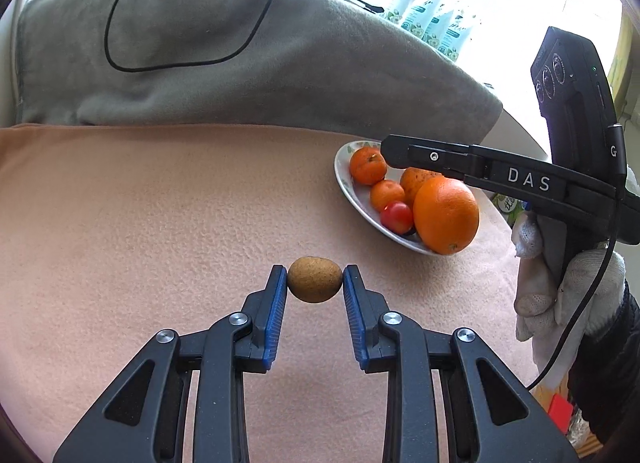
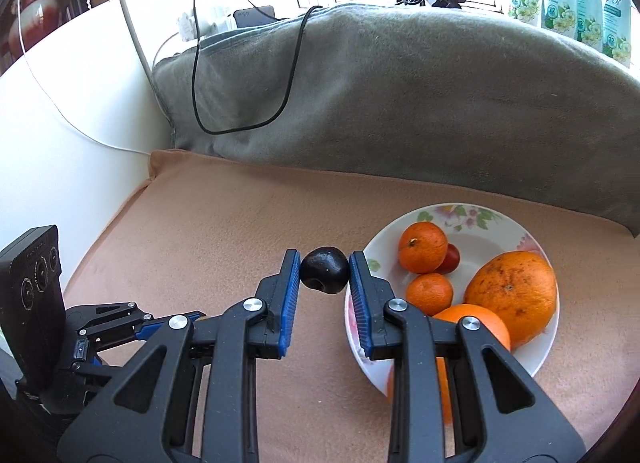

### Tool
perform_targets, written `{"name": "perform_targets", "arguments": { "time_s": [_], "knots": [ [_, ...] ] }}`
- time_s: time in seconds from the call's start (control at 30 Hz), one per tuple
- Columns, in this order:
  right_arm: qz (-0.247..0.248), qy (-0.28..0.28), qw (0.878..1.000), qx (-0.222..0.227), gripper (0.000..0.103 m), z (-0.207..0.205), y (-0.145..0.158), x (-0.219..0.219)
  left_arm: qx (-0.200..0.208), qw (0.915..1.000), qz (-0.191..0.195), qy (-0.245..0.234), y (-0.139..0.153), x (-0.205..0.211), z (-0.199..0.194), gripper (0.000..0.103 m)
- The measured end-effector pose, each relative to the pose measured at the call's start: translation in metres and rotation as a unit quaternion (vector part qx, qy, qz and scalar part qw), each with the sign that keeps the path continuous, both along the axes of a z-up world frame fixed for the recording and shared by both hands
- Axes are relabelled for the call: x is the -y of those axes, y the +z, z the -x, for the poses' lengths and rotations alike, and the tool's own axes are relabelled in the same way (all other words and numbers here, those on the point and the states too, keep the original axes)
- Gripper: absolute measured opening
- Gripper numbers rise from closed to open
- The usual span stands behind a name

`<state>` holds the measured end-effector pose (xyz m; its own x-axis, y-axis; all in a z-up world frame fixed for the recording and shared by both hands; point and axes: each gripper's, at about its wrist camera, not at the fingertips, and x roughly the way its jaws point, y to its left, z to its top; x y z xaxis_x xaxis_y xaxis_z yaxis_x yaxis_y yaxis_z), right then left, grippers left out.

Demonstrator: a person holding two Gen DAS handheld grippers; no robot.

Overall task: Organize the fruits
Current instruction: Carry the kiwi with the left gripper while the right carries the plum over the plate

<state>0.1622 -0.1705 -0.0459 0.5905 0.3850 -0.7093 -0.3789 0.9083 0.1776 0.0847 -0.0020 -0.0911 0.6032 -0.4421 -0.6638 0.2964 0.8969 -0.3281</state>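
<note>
Left gripper clenched on kiwi, right gripper on dark plum at plate rim, beside crowded oranges; peach blanket open leftward.

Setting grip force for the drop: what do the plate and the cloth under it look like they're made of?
Plate: likely glazed ceramic, glossy white with a printed floral rim. Peach cloth: soft napped fabric, probably fleece, with a matte, pebbly surface.
</note>
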Motion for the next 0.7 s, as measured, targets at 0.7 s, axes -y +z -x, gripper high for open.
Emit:
{"name": "perform_targets", "arguments": {
  "time_s": [0.7],
  "knots": [
    [-0.012, -0.063, 0.998, 0.015, 0.026, -0.033, 0.017, 0.067, 0.050, 0.9978, -0.024, -0.035, 0.027, 0.069, -0.046, 0.027]
  ]
}}
